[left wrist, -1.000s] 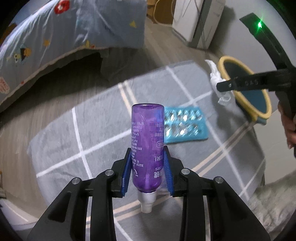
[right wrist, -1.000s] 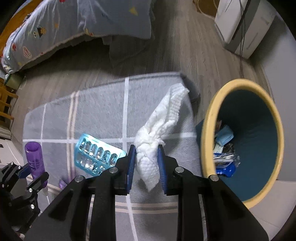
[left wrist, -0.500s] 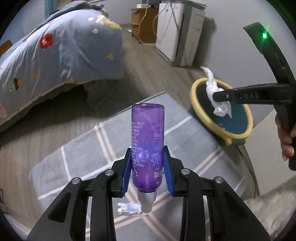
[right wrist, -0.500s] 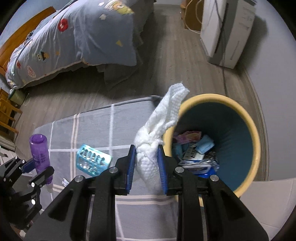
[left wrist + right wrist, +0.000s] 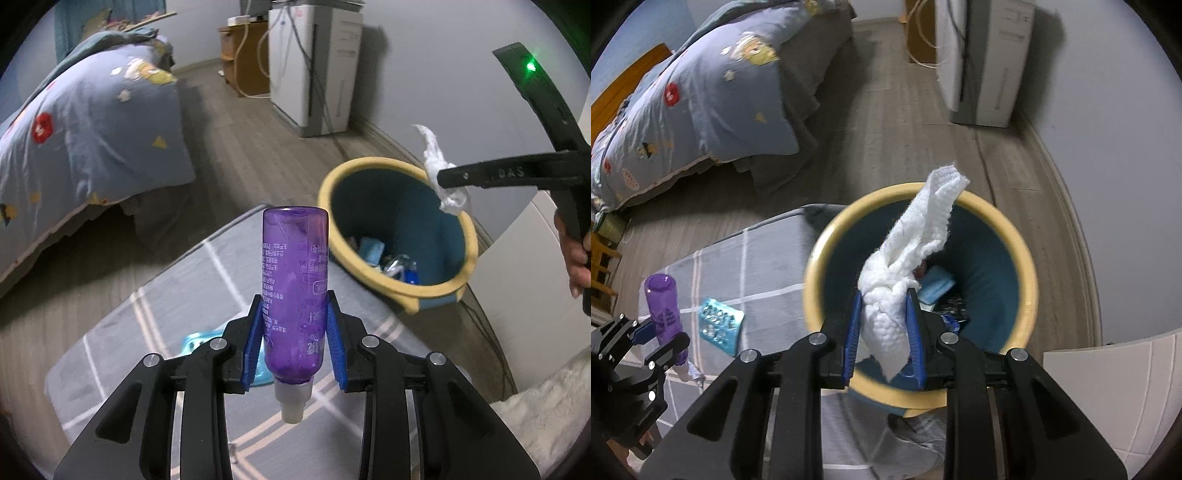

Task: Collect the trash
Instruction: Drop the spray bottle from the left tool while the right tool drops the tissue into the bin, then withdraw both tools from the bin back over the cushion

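My left gripper (image 5: 294, 339) is shut on a purple plastic bottle (image 5: 294, 291), held cap-down above the grey rug. It also shows in the right wrist view (image 5: 663, 312). My right gripper (image 5: 884, 328) is shut on a crumpled white tissue (image 5: 908, 254) and holds it over the open mouth of the teal bin with a yellow rim (image 5: 820, 254). In the left wrist view the tissue (image 5: 445, 173) hangs at the bin's far right rim (image 5: 388, 162). The bin holds several pieces of trash. A teal blister pack (image 5: 720, 325) lies on the rug.
A grey checked rug (image 5: 764, 258) covers the wood floor. A bed with a blue quilt (image 5: 701, 92) stands at the back left. A white appliance (image 5: 986, 59) stands against the back wall. A white fluffy edge (image 5: 546, 406) lies at the right.
Both grippers have moved toward the bin. The tissue went from above the rug to over the bin's mouth. The bottle rose and the blister pack slid behind it.
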